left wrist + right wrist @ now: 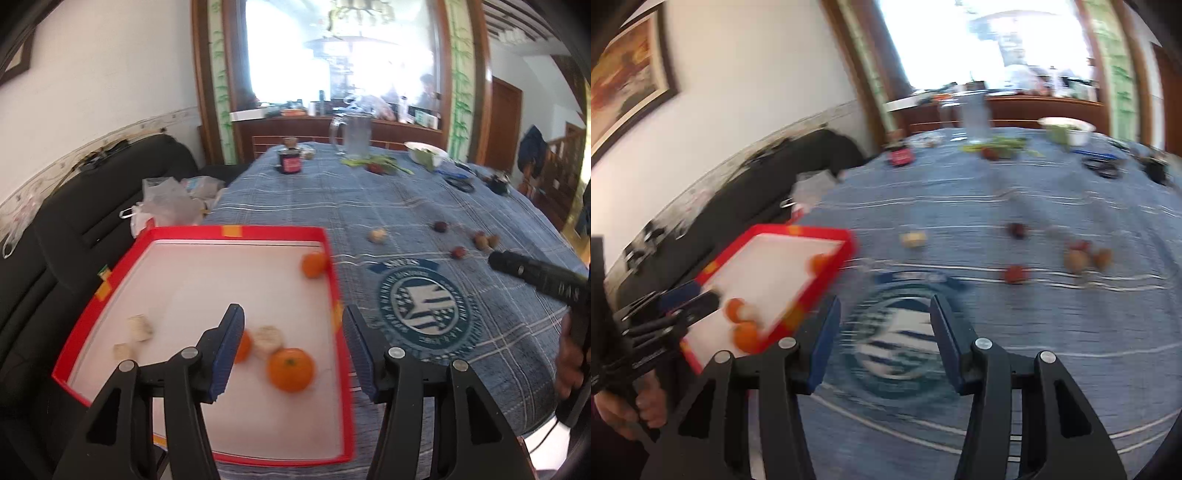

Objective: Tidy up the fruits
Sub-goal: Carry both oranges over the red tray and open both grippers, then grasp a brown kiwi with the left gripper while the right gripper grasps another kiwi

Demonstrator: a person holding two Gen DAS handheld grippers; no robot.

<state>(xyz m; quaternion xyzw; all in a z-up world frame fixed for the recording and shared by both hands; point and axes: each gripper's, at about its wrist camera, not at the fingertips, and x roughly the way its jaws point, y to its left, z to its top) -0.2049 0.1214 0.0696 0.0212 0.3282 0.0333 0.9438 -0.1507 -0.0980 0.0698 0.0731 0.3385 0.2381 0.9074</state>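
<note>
The left gripper (291,343) stands with its jaws spread wide and nothing between them, hanging over the near right part of the red tray (236,232). The tray sits at the table's left edge on the blue checked tablecloth (388,199). Inside it lie three oranges: one (291,370) directly below the gap of the jaws, one (242,346) partly hidden behind the left blue pad, and one (314,264) in the far right corner. Pale fruit pieces (140,327) rest toward the tray's left side, and another pale piece (266,340) lies touching the near oranges.

The right gripper (884,328) is likewise wide apart and holds nothing; it hovers above the round emblem (901,343) printed on the cloth, just right of the tray. That view is heavily blurred.

Loose on the cloth, well apart from the tray, lie a pale fruit (377,235), two dark red fruits (439,226) (459,252), and a pair of brownish fruits (485,240) close together.

At the table's far end stand a glass pitcher (354,134), a dark jar (290,161) and a white bowl (424,151).
</note>
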